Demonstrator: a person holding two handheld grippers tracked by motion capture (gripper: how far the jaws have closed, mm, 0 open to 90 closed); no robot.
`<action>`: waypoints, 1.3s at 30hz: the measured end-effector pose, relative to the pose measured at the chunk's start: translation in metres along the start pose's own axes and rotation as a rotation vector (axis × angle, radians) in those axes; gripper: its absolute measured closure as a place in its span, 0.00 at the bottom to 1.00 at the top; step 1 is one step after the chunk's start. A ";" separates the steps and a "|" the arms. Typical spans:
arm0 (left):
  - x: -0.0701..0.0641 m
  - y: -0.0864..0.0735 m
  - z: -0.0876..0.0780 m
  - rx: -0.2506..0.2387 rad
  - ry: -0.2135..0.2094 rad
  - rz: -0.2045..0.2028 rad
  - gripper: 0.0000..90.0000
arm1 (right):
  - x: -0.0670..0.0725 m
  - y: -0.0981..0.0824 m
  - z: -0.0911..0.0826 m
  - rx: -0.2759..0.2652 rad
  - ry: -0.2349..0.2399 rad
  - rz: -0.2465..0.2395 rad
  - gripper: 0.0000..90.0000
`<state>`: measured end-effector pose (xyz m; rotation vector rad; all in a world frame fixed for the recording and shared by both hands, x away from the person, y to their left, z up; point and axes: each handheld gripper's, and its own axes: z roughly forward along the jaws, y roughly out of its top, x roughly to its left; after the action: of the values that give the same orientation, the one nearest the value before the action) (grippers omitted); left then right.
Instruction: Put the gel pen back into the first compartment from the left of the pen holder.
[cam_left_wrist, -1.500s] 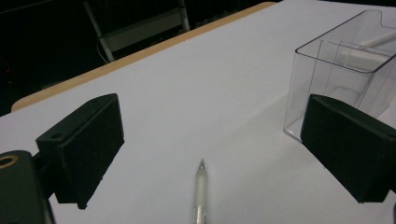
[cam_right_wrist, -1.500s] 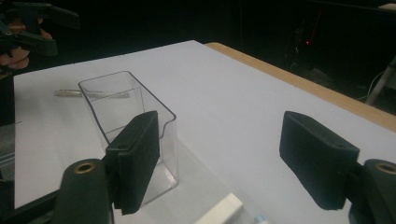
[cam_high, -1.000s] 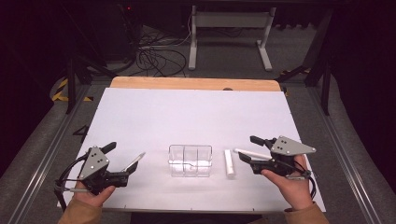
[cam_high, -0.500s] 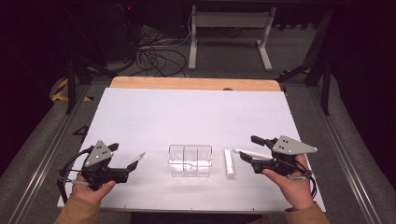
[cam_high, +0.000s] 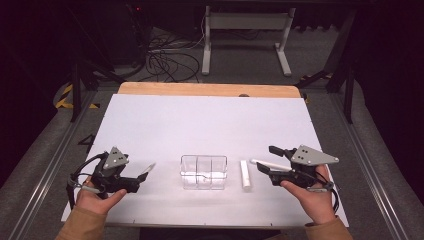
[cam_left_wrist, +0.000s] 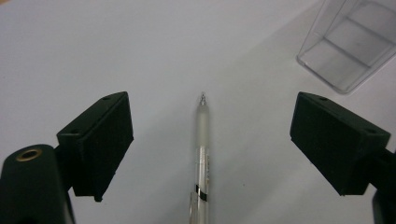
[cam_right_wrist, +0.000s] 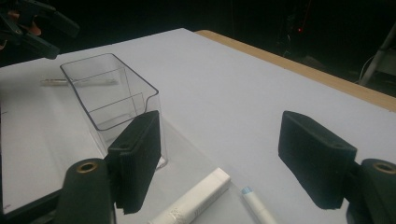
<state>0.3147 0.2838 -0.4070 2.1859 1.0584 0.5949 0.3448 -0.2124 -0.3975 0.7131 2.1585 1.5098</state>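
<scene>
Pen (cam_left_wrist: 202, 154): lies on the worktop (cam_high: 210, 120) between the left claw's jaws, untouched, tip toward 12 o'clock in the left gripper view.
Left claw (cam_high: 143, 172): apart, jaws just been closing.
Clear organiser (cam_high: 203, 172): at 3 o'clock of the pen.
White marker (cam_high: 245, 175): right of the organiser.
Right claw (cam_high: 267, 165): apart, over a second pen (cam_high: 270, 163).

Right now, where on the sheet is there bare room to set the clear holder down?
The whole far half of the white sheet, from the clear holder back to the wooden table edge, is bare. The near strip is crowded: a pen lies between the left gripper jaws, and a marker and a second pen lie by the right gripper.
</scene>
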 end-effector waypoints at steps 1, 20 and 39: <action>0.000 0.001 0.001 0.011 0.002 -0.006 0.17 | 0.000 0.000 0.000 0.000 0.001 0.002 0.34; 0.005 0.008 0.015 0.131 -0.026 -0.048 0.32 | 0.000 -0.001 -0.001 0.002 -0.001 0.003 0.33; 0.008 0.015 0.035 0.303 -0.041 -0.011 0.49 | -0.002 -0.001 -0.001 0.007 -0.006 0.004 0.34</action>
<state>0.3490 0.2708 -0.4204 2.4378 1.2028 0.4029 0.3452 -0.2146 -0.3985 0.7232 2.1603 1.5007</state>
